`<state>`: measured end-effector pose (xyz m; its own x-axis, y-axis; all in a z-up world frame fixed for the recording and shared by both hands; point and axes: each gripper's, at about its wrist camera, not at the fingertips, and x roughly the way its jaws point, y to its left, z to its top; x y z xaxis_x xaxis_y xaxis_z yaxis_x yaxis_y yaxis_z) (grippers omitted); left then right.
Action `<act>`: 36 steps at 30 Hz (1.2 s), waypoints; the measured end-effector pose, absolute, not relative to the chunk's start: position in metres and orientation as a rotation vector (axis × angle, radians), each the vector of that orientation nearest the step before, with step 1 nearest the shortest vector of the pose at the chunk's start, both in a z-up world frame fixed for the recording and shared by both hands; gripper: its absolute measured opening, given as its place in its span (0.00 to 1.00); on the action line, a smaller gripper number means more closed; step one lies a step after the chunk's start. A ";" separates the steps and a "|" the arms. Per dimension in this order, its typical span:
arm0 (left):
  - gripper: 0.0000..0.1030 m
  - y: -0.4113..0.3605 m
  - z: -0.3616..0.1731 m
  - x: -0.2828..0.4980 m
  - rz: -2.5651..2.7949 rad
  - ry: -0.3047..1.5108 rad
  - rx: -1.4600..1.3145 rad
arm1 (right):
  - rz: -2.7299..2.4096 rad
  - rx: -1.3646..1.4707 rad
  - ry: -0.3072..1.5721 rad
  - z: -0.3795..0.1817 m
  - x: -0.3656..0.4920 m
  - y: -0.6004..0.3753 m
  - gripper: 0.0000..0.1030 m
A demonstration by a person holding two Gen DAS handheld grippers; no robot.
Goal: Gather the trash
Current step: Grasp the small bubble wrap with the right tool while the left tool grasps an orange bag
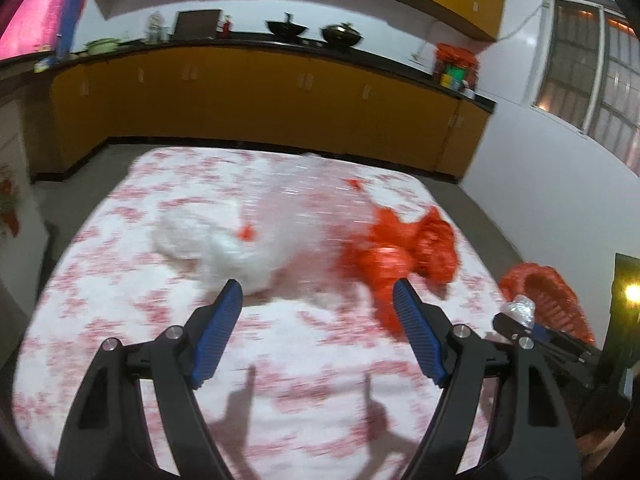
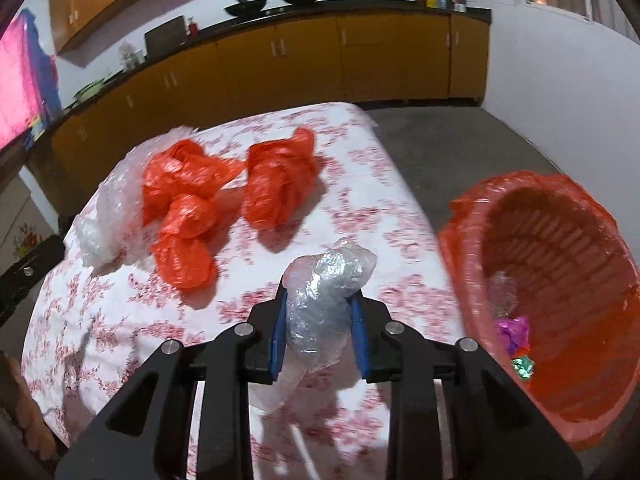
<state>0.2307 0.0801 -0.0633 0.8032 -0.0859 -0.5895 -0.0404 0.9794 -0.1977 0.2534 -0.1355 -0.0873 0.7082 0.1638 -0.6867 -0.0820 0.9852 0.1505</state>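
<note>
Right gripper clenched on a crumpled clear plastic wrapper, held above the bench edge, beside the red-lined bin. Left gripper released, jaws wide and empty, aimed at the white plastic bag and orange bags lying on the cloth. Judgement: all of it is light, soft and slippery film; pinch a bunched fold, not a flat sheet. A loose tail could snag on the bin rim.
</note>
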 end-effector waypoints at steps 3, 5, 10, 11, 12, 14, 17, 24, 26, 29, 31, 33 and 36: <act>0.74 0.055 -0.068 0.249 -0.073 0.672 -0.189 | 0.125 0.120 0.768 -0.087 0.249 -0.145 0.27; 0.73 0.042 -0.074 0.265 -0.100 0.713 -0.194 | 0.120 0.127 0.767 -0.087 0.248 -0.152 0.27; 0.65 0.022 -0.095 0.298 -0.098 0.809 -0.194 | 0.113 0.142 0.772 -0.089 0.247 -0.163 0.27; 0.65 0.020 -0.099 0.302 -0.096 0.821 -0.197 | 0.113 0.143 0.772 -0.090 0.245 -0.164 0.27; 0.63 0.019 -0.102 0.305 -0.094 0.830 -0.200 | 0.113 0.145 0.773 -0.090 0.245 -0.165 0.27; 0.60 0.015 -0.106 0.312 -0.088 0.842 -0.189 | 0.115 0.149 0.775 -0.091 0.245 -0.167 0.27; 0.52 0.012 -0.112 0.320 -0.076 0.857 -0.173 | 0.118 0.154 0.776 -0.092 0.245 -0.170 0.27; 0.23 0.012 -0.122 0.329 -0.080 0.887 -0.177 | 0.123 0.162 0.772 -0.092 0.245 -0.171 0.27; 0.18 0.009 -0.121 0.327 -0.087 0.878 -0.166 | 0.122 0.162 0.771 -0.092 0.244 -0.171 0.27; 0.14 0.007 -0.118 0.321 -0.104 0.862 -0.151 | 0.122 0.162 0.770 -0.091 0.243 -0.171 0.27; 0.13 0.005 -0.114 0.315 -0.115 0.846 -0.139 | 0.122 0.162 0.768 -0.090 0.242 -0.170 0.27; 0.12 0.004 -0.109 0.308 -0.126 0.830 -0.130 | 0.123 0.161 0.764 -0.088 0.240 -0.170 0.27; 0.12 0.007 -0.101 0.298 -0.139 0.810 -0.127 | 0.125 0.163 0.759 -0.085 0.237 -0.170 0.27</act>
